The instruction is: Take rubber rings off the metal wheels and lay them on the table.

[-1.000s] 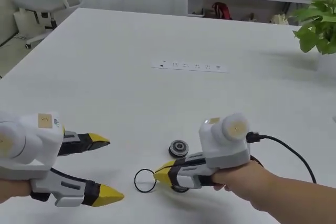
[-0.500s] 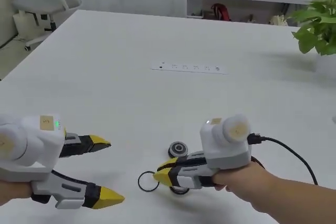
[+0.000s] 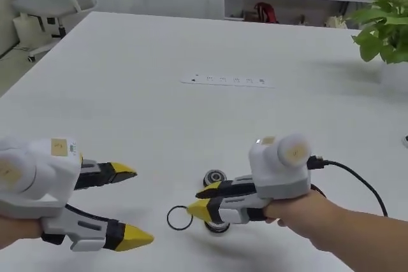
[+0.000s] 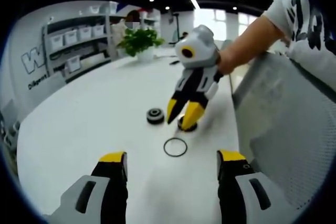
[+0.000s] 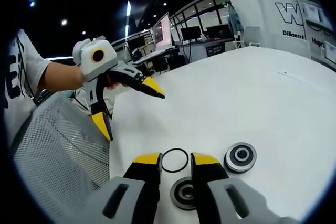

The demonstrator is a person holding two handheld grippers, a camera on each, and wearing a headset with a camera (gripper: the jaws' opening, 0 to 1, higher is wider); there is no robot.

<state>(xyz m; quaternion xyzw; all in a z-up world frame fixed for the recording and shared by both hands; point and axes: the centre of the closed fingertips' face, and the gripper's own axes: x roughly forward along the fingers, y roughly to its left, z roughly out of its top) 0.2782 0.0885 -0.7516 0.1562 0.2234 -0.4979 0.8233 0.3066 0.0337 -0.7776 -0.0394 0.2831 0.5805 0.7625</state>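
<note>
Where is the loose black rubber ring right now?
In the head view the rubber ring lies flat on the table, just left of the right gripper tips and the metal wheel beneath them, with the left gripper further left.

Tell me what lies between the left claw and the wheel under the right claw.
A loose rubber ring lies flat between left claw and wheel, shown in the left gripper view.

We count 2 metal wheels: the far wheel (image 3: 215,178) near 6 o'clock in the head view, and the near wheel (image 3: 217,226) just beneath it, partly covered. There is 1 loose rubber ring (image 3: 180,218), at 9 o'clock of the near wheel. We count 2 grippers: the left gripper (image 3: 139,205) at 8 o'clock and the right gripper (image 3: 199,200) at 6. At 12 o'clock lies 1 power strip (image 3: 227,81).
</note>
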